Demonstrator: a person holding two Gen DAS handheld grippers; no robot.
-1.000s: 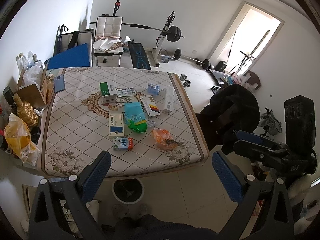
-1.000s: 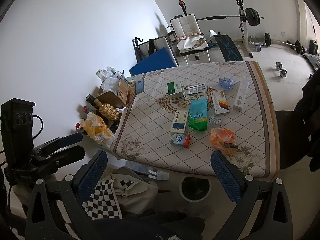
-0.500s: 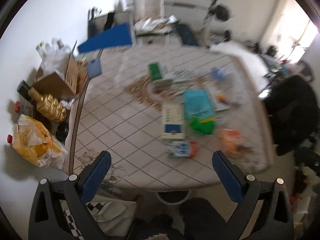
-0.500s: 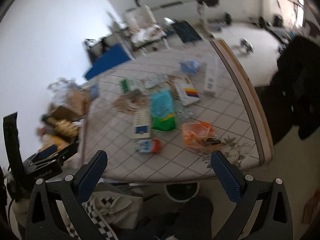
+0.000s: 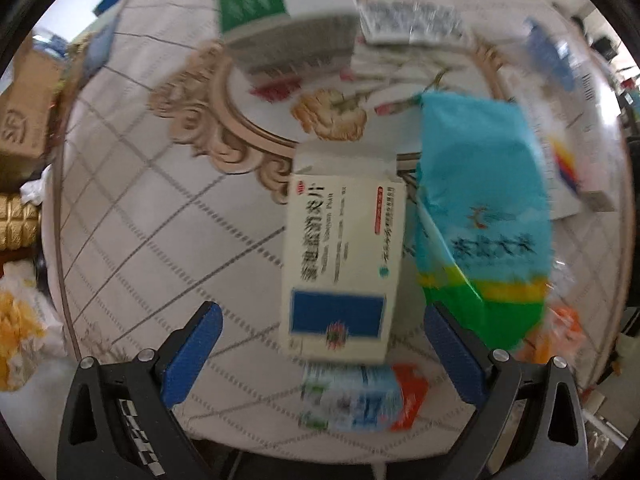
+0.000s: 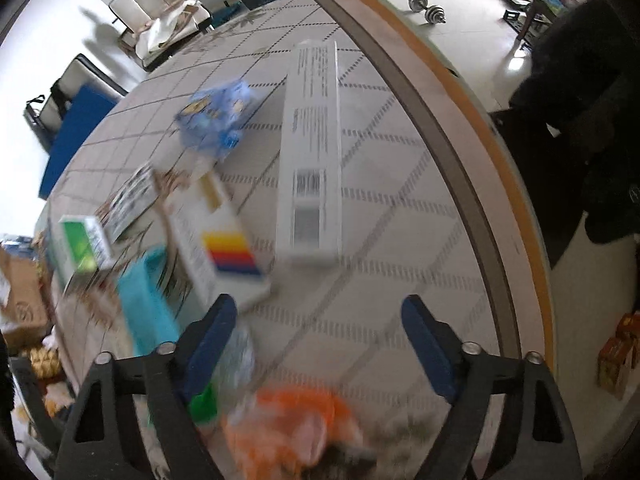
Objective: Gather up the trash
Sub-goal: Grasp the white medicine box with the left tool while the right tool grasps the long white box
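My left gripper (image 5: 320,344) is open, low over the patterned table (image 5: 140,216), its blue fingers either side of a cream and blue medicine box (image 5: 344,264). A small blue and red carton (image 5: 360,396) lies just below it and a teal and green bag (image 5: 484,224) to the right. My right gripper (image 6: 320,340) is open over the table's right part. An orange plastic wrapper (image 6: 296,424) lies between its fingers, a long white box (image 6: 314,152) ahead, a rainbow-striped box (image 6: 216,240) to the left.
A green and white box (image 5: 280,12) and a blister pack (image 5: 412,20) lie further back. A blue wrapper (image 6: 216,116) lies by the long box. The table's right edge (image 6: 492,184) borders open floor with a dumbbell (image 6: 428,8). A cardboard box (image 5: 20,120) stands left.
Both grippers have dropped from well above and in front of the table to close over the trash. The left is now at the medicine box, the right over the orange wrapper.
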